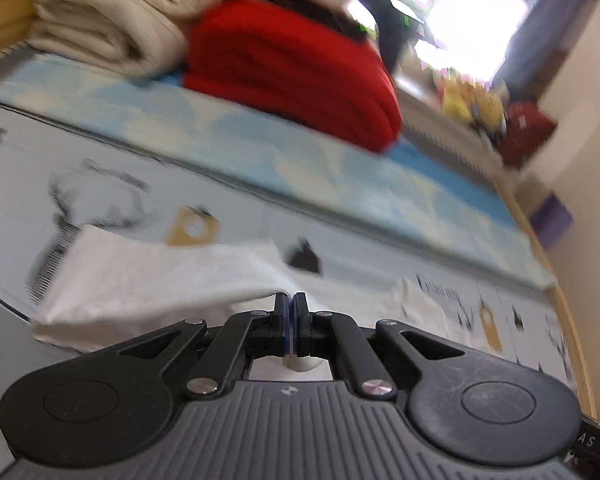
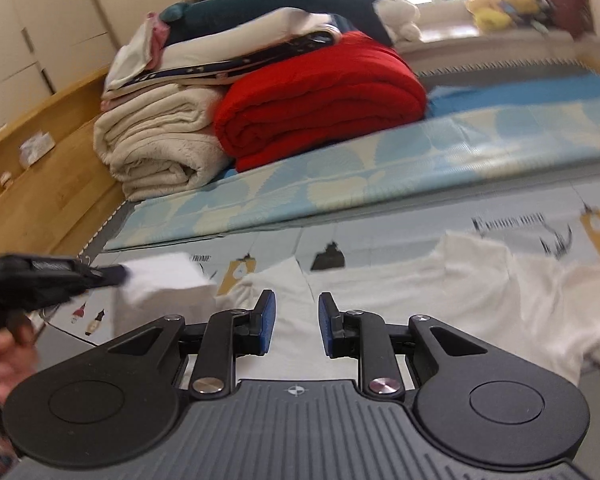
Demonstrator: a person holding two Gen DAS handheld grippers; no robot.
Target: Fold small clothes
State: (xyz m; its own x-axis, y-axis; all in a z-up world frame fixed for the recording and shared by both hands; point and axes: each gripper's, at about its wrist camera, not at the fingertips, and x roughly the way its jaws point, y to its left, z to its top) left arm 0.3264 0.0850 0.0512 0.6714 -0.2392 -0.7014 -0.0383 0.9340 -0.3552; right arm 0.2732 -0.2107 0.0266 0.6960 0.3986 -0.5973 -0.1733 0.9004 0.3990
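Left hand-held gripper (image 1: pixel 291 300) fills the bottom of the left wrist view, jaws clenched tight on a pinch of the white garment (image 1: pixel 156 276). White cloth bulges out just behind the blue pads, so the fabric is caught between them. From that pinch the cloth stretches toward the lower left of the frame as a raised flap, presumably lifted so it can be carried across and laid over the rest for a fold.

Right hand-held gripper (image 2: pixel 296 320) sits at bottom centre of the right wrist view, jaws partly apart with nothing between the pads. It hovers over the middle of the garment, likely waiting to pin or smooth the cloth while the other side travels. In this view the left hand-held gripper shows at the left edge, blurred, with a white corner bunched at its tip and a person's hand (image 2: pixel 8 356) below it.

The garment lies spread on the printed bed sheet (image 2: pixel 380 236), running from centre to lower right, rumpled at the right end.

Counts: two hand-held grippers; one white garment being worked; one red folded blanket (image 2: pixel 320 108) at upper centre; one cream folded blanket (image 2: pixel 156 140) left of it, touching it; a stack of folded items on top, number unclear; one dark shark plush (image 2: pixel 292 0) on that stack; yellow plush toys (image 2: pixel 500 4) by the window at upper right, number unclear from blur.
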